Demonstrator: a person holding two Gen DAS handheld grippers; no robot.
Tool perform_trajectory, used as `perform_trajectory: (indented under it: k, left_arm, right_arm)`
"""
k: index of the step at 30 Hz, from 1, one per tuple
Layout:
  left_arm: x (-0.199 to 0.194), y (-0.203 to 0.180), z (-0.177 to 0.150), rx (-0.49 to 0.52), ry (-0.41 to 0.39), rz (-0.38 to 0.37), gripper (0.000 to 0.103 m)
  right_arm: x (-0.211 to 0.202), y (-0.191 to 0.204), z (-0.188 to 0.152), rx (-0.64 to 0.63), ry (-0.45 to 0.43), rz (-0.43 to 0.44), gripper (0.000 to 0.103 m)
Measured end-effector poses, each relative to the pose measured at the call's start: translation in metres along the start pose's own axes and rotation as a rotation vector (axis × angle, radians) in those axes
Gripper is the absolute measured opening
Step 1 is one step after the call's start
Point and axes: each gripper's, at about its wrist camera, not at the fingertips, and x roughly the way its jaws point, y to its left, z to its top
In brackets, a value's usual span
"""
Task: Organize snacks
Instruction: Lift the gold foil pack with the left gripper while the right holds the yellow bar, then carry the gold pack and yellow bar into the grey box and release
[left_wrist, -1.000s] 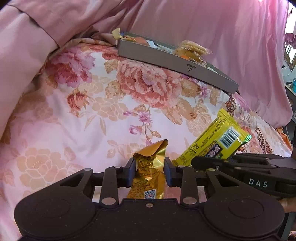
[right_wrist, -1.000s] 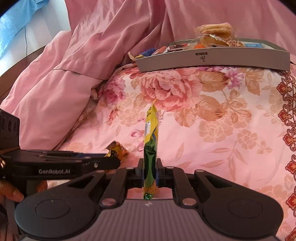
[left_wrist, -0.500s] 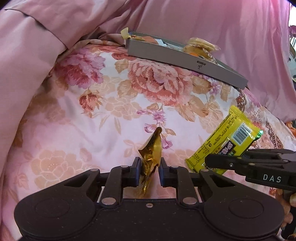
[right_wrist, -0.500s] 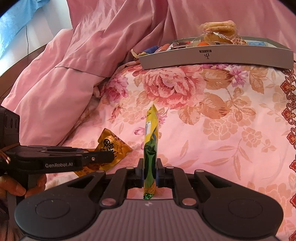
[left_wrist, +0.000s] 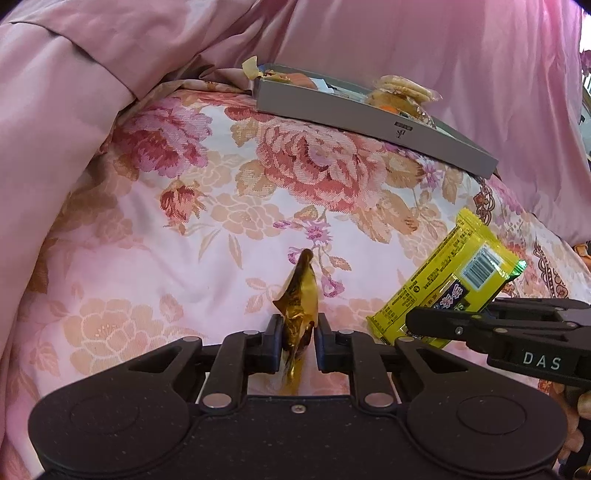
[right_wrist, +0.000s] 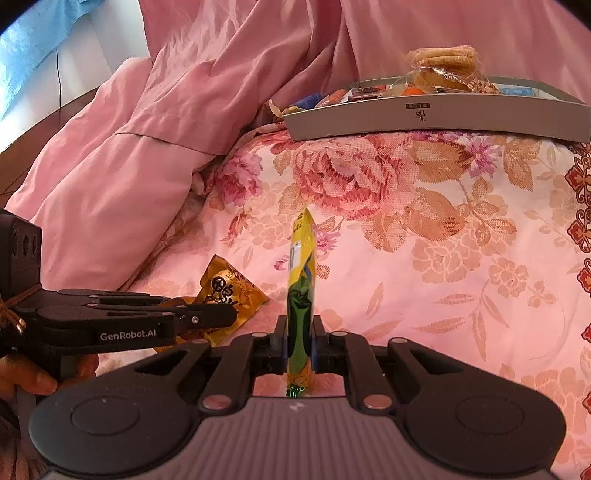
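Observation:
My left gripper (left_wrist: 298, 341) is shut on a gold foil snack packet (left_wrist: 299, 295), held edge-on above the floral bedspread; it also shows in the right wrist view (right_wrist: 231, 291). My right gripper (right_wrist: 299, 345) is shut on a yellow-green snack packet (right_wrist: 301, 280), seen flat in the left wrist view (left_wrist: 450, 288). A grey tray (left_wrist: 369, 114) with several snacks, among them a bag of round crackers (left_wrist: 402, 90), lies at the far end of the bed; it also shows in the right wrist view (right_wrist: 436, 116).
Pink bedding (left_wrist: 55, 110) is heaped on the left and behind the tray. The floral bedspread (right_wrist: 424, 240) lies between the grippers and the tray. The right gripper's body (left_wrist: 517, 332) is close on the right of the left one.
Both grippers have lifted and moved forward with their packets. The left jaws have squeezed the gold packet from a wide hold to a thin edge-on one.

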Motion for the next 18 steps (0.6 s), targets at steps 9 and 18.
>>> perform_trajectory:
  k: [9,18]
  left_arm:
    - [-0.003,-0.003,0.005,-0.014,-0.035,-0.019,0.017]
    - [-0.008,-0.003,0.013,-0.049,-0.085,-0.048,0.017]
  right_arm:
    - [-0.002,-0.001,0.002,0.001,-0.013,-0.001,0.013]
    - [-0.005,0.000,0.005,0.003,-0.028,-0.004,0.013]
